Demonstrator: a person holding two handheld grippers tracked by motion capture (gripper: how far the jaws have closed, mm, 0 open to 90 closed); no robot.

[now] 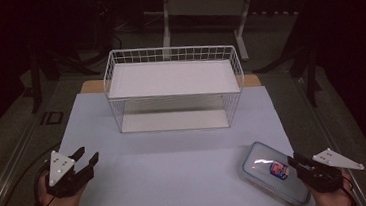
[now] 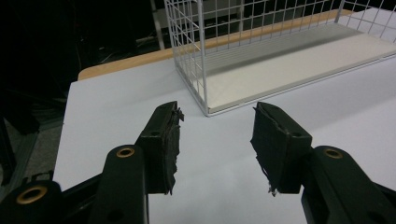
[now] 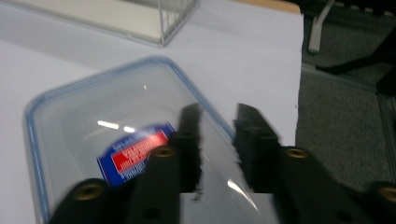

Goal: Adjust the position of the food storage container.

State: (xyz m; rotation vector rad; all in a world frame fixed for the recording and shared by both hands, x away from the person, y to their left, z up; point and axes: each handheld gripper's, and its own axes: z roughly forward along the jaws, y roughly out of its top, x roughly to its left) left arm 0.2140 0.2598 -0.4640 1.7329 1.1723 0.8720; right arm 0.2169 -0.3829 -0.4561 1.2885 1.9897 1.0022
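Observation:
A clear flat plastic container (image 1: 260,160) with a blue rim and a red-and-blue label (image 3: 135,154) lies at the front right of the white tabletop (image 1: 176,159). My right gripper (image 1: 296,159) hovers over its right corner. In the right gripper view its jaws (image 3: 218,112) stand a little apart, one above the lid and one just past the blue rim, which runs between them without the pads pressing on it. My left gripper (image 1: 87,155) rests at the front left with nothing between its fingers. In the left gripper view its jaws (image 2: 217,109) stand wide apart above bare tabletop.
A white wire basket shelf (image 1: 166,51) with two flat white levels stands at the back middle of the table; its near corner (image 2: 191,56) is just ahead of the left gripper. A wooden edge (image 1: 91,86) borders the table's back. Dark floor and furniture legs surround the table.

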